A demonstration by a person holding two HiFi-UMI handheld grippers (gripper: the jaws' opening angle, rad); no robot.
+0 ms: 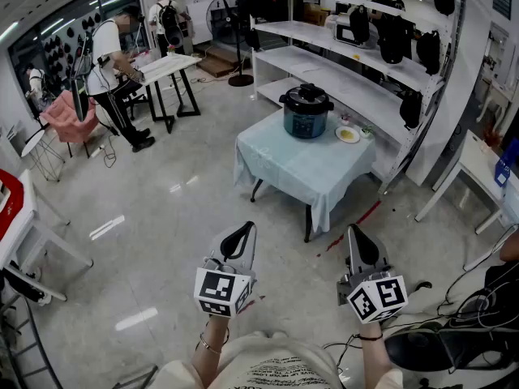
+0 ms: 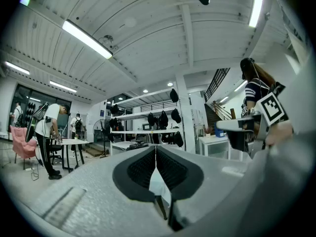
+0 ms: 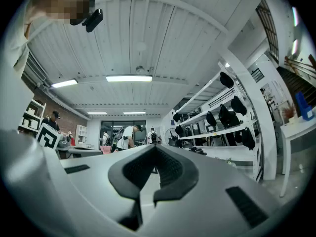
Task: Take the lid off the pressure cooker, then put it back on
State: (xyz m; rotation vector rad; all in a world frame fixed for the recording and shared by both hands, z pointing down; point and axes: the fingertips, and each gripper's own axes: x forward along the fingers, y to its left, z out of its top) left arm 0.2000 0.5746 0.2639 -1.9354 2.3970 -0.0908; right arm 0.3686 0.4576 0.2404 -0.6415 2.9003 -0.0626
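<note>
A: Where do things stand?

B: The pressure cooker (image 1: pixel 306 112) sits toward the far side of the cloth-covered worktop (image 1: pixel 296 177), with its lid (image 1: pixel 307 95) on. The left gripper (image 1: pixel 246 228) and the right gripper (image 1: pixel 354 230) are both near the person, well apart from the cooker, with open floor between. Each one is pinched fully together with nothing in it.

A: So what worries you?

B: First, the closed jaws. If they arrive at the lid handle like that, they would bump it rather than straddle it. They need to be spread before contact.

A: And the lid itself?

B: I'd guess it locks by twisting. If so, a straight pull would lift or drag the whole pot. The cloth under it looks loose, so the cooker could slide with it unless one gripper steadies the body.

A: Anything close by that could get knocked?

B: A small plate (image 1: pixel 347 134) lies just beside the cooker on its right. A wide swing with the lid could clip it. The shelf rack (image 1: pixel 369 96) stands just behind the worktop, so there is little room on the far side.

A: And putting the lid back?

B: If it goes down tilted or off its marks, I doubt it would seat or turn home.
</note>
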